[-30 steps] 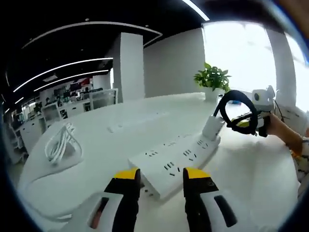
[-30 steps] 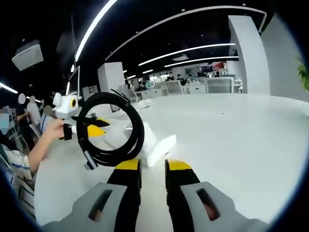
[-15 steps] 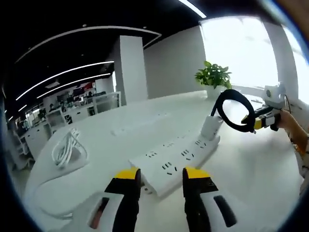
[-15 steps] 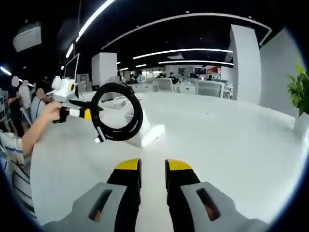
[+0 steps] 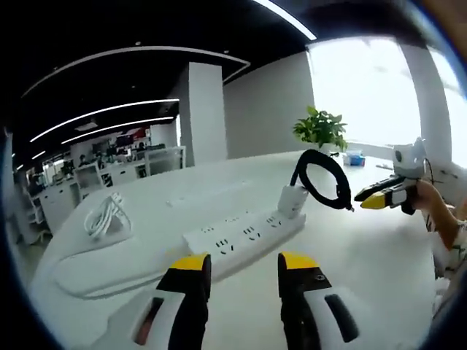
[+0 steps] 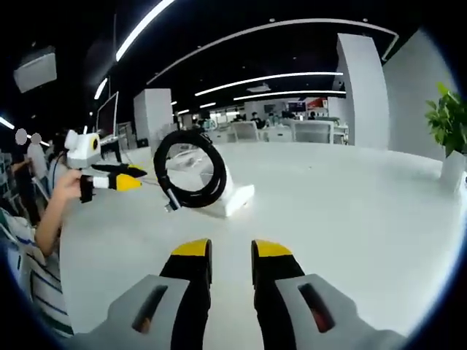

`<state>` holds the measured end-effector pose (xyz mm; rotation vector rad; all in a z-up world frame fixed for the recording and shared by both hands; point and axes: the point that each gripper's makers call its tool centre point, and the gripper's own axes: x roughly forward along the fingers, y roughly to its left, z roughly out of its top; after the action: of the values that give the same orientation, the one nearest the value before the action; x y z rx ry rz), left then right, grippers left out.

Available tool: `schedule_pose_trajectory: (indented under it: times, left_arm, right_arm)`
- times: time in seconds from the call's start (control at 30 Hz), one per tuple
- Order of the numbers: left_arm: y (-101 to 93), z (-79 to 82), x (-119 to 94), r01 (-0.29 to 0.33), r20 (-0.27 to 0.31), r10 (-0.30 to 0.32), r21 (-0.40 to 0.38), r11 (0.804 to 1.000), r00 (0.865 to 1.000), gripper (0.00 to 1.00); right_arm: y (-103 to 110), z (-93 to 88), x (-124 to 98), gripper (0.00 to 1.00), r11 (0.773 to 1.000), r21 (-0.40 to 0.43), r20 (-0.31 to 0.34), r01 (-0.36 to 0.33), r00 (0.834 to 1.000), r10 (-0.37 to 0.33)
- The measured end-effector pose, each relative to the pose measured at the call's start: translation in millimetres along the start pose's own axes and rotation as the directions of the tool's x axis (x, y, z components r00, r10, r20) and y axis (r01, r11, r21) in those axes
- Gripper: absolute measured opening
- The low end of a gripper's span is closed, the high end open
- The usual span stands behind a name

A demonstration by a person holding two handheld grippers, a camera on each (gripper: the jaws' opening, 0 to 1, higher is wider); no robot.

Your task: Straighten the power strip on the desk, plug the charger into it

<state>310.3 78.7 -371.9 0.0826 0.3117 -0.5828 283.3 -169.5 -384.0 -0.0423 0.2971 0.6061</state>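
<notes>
In the left gripper view a white power strip (image 5: pixel 241 237) lies on the white desk (image 5: pixel 365 262) just beyond my left gripper (image 5: pixel 244 264), which is open and holds nothing. A white charger (image 5: pixel 292 198) stands plugged in at the strip's right end, and its black cable (image 5: pixel 321 179) rises in a loop. Right of the loop and clear of it hangs my right gripper (image 5: pixel 371 197), held by a hand. In the right gripper view the charger (image 6: pixel 232 197) and cable loop (image 6: pixel 191 169) sit ahead of my right gripper (image 6: pixel 231 251), whose jaws stand a little apart, holding nothing. The left gripper (image 6: pixel 125 179) shows at the left.
A coiled white cord (image 5: pixel 106 215) lies at the desk's far left, with the strip's white lead curving along the near edge. A potted plant (image 5: pixel 321 127) stands at the back by the window. Office desks and chairs stand beyond the desk (image 6: pixel 350 219).
The left gripper view has drawn back, so the strip lies farther ahead. The right gripper now stands farther from the cable loop. The charger stays plugged in the strip.
</notes>
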Motion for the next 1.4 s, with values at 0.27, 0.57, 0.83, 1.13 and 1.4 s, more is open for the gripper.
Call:
schedule_pose_trajectory:
  times: [0.27, 0.57, 0.83, 1.13, 1.4]
  left_arm:
    - [-2.0, -6.5, -15.7, -0.041, 0.020, 0.041, -0.011, 0.999, 0.999, 0.37]
    - [-6.1, -16.4, -41.9, -0.116, 0.033, 0.116, 0.016, 0.993, 0.993, 0.39]
    - [-9.8, -24.3, -64.9, -0.163, 0.031, 0.162, 0.053, 0.985, 0.986, 0.41]
    - [-12.7, -36.9, -88.9, -0.226, 0.037, 0.225, 0.044, 0.973, 0.974, 0.42]
    - [-23.7, -46.2, -107.1, -0.227, 0.045, 0.226, 0.006, 0.974, 0.973, 0.43]
  right_arm:
    - [12.4, -1.1, -8.9, 0.23, 0.999, -0.037, 0.015, 0.024, 1.000, -0.023]
    - [18.8, -5.8, -16.9, 0.23, 0.998, -0.051, 0.035, 0.048, 0.998, -0.046]
    - [29.3, -12.8, -24.4, 0.25, 0.996, -0.073, 0.025, 0.054, 0.998, -0.053]
    - [45.1, -16.9, -40.5, 0.25, 0.994, -0.086, 0.032, 0.063, 0.998, -0.061]
    - [48.2, -20.2, -52.8, 0.26, 0.992, -0.089, 0.029, 0.095, 0.995, -0.092]
